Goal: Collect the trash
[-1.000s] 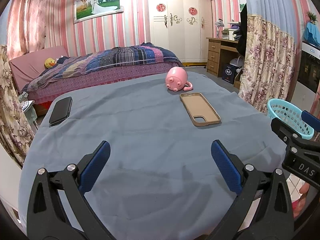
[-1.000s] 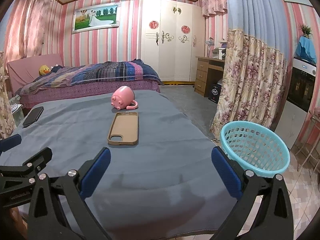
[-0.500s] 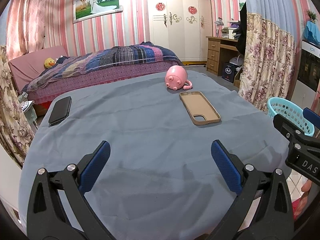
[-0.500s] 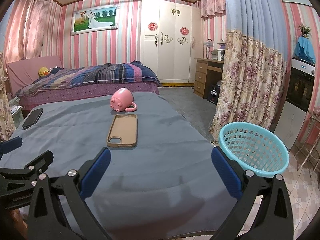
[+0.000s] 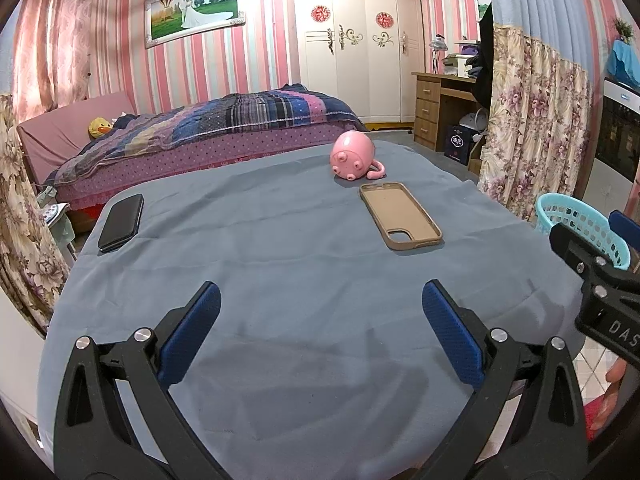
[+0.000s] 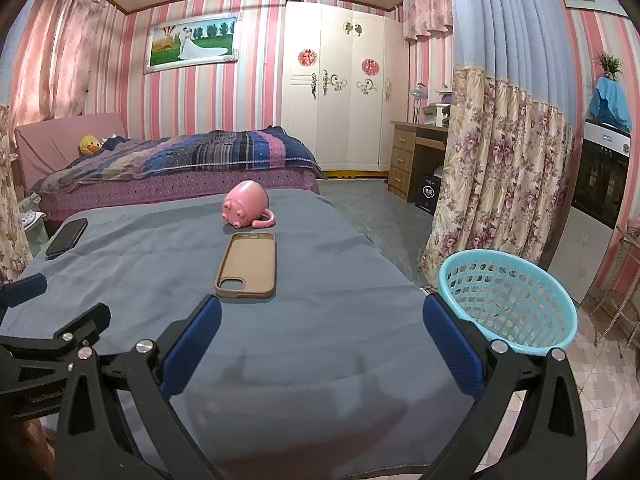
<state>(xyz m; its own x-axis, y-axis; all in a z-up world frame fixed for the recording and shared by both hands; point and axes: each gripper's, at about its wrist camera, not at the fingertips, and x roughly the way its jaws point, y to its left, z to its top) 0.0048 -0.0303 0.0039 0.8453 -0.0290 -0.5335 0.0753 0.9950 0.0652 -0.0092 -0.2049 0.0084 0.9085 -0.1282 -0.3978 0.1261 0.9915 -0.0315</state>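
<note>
Ahead: pink mug [image 6: 245, 205], phone case [image 6: 248, 265], black phone [image 6: 67, 238]; basket [image 6: 508, 300] right

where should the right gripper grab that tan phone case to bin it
Pinch the tan phone case across its raised long rims, coming down from above with the right gripper. It lies flat, open side up, on the blue cloth, so only the thin side walls offer grip. The basket sits to the right.
</note>
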